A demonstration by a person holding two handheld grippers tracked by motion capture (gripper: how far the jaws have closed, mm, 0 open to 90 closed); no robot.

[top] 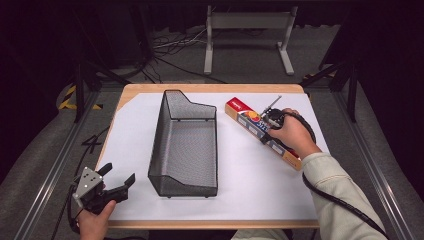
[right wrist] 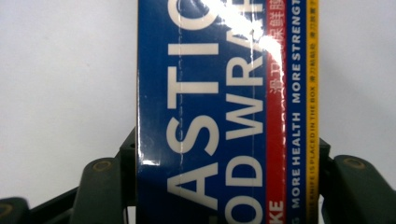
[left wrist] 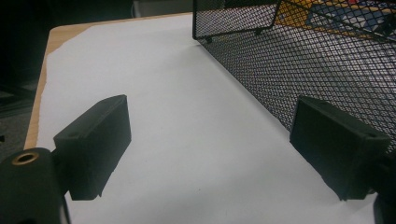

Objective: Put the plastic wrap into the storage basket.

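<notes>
right hand-held gripper (top: 270,121): jaws clamped across the width of the box, one on each long side; in the right gripper view the black jaws sit tight against both edges, no gap showing.
held item: long, narrow cardboard plastic-wrap box (right wrist: 224,112), blue face with white lettering, red and yellow stripes along one edge, red end panel.
box position: flat on the white sheet, right part of the counter, right of the mesh tray and apart from it.
box long axis: runs diagonally in the high view, red end toward the far middle of the counter, other end toward the near right edge by the person's sleeve (top: 335,195).
grip point: about mid-length, a bit nearer the red end.
box lift: can't tell if it's off the sheet.
left hand-held gripper (top: 120,176): jaws wide apart, nothing between them; left gripper view shows bare white sheet between the two black pads.
left position: near-left corner of the counter, pointed toward the tray's near end, just beside its left wall, not touching.
black wire-mesh tray (top: 159,145): middle of the counter, long axis near-to-far, taller stepped wall at the far end, nothing in it.
surface: white paper sheet (top: 250,175) over a light wooden counter (top: 150,88).
</notes>
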